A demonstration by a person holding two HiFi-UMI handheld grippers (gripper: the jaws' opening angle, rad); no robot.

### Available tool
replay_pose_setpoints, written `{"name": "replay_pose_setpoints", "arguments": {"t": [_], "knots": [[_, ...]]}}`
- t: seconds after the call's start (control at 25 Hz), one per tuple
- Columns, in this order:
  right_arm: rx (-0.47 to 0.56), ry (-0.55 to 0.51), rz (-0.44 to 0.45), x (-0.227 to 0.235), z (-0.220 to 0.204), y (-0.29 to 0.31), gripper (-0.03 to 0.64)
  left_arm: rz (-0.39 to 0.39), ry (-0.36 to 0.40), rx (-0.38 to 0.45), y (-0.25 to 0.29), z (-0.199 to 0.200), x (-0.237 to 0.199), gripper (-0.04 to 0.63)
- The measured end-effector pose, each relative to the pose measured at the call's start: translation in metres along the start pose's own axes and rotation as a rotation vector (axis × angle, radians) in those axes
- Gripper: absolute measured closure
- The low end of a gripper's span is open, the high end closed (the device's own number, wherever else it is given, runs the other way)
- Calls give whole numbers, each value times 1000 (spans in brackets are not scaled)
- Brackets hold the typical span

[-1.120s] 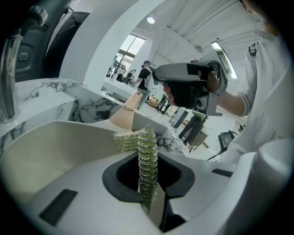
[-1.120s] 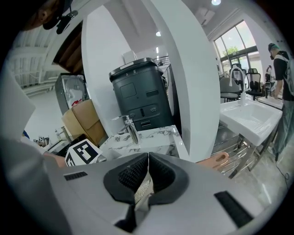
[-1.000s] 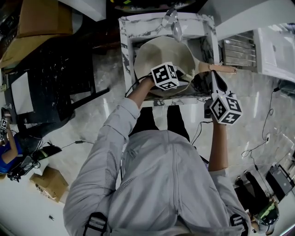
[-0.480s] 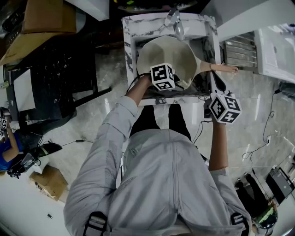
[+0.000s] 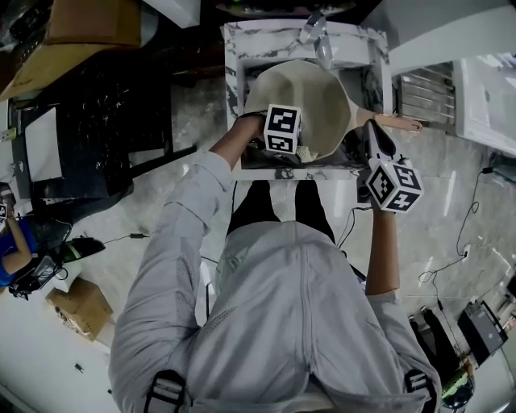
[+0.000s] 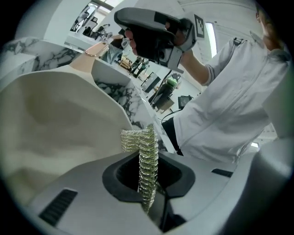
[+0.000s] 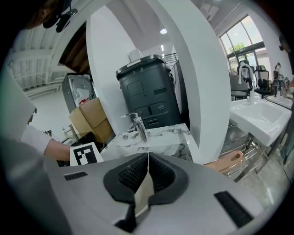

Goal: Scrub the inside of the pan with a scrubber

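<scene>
A cream pan (image 5: 310, 93) stands tilted in the marble sink (image 5: 234, 48), its tan handle (image 5: 397, 123) pointing right. My left gripper (image 5: 301, 150) reaches over the pan's near rim, shut on a silvery mesh scrubber (image 6: 143, 156) that sticks out toward the pan's inner wall (image 6: 55, 124). Whether the scrubber touches the wall cannot be told. My right gripper (image 5: 373, 133) is at the pan's right side near the handle. It is shut on the thin cream rim (image 7: 144, 188), and the handle (image 7: 225, 160) shows just beyond.
A chrome faucet (image 5: 318, 36) rises at the sink's back edge. A wire rack (image 5: 423, 93) and a white basin stand to the right. A black table (image 5: 105, 121) and cardboard boxes (image 5: 89, 24) are to the left. Cables trail on the shiny floor.
My left gripper has shifted slightly left and farther along the pan's near side with the scrubber. The right gripper keeps its hold on the rim, hardly moving.
</scene>
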State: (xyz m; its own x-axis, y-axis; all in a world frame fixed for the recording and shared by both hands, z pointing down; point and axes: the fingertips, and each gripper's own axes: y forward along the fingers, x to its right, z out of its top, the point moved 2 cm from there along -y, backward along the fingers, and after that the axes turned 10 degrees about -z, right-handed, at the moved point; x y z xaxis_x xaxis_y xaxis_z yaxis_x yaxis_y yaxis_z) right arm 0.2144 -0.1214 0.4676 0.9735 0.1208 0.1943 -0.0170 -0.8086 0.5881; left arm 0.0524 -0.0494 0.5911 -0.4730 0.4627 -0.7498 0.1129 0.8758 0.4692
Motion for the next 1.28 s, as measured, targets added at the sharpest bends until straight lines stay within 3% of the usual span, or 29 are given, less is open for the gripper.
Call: {"name": "replay_pose_setpoints", "arguments": {"t": [0.28, 0.56, 0.84, 1.08, 1.28], "knots": [[-21, -8, 31, -4, -4, 5, 581, -41, -28, -98, -3, -17, 4, 529], [-35, -13, 55, -8, -5, 5, 581, -48, -53, -336, -6, -47, 4, 529], [-55, -16, 86, -18, -9, 7, 581, -43, -111, -480, -15, -75, -3, 529], [-73, -20, 96, -21, -14, 8, 581, -27, -151, -516, -22, -84, -6, 529], [-75, -17, 94, -20, -15, 10, 581, 20, -156, -617, -31, -96, -16, 529]]}}
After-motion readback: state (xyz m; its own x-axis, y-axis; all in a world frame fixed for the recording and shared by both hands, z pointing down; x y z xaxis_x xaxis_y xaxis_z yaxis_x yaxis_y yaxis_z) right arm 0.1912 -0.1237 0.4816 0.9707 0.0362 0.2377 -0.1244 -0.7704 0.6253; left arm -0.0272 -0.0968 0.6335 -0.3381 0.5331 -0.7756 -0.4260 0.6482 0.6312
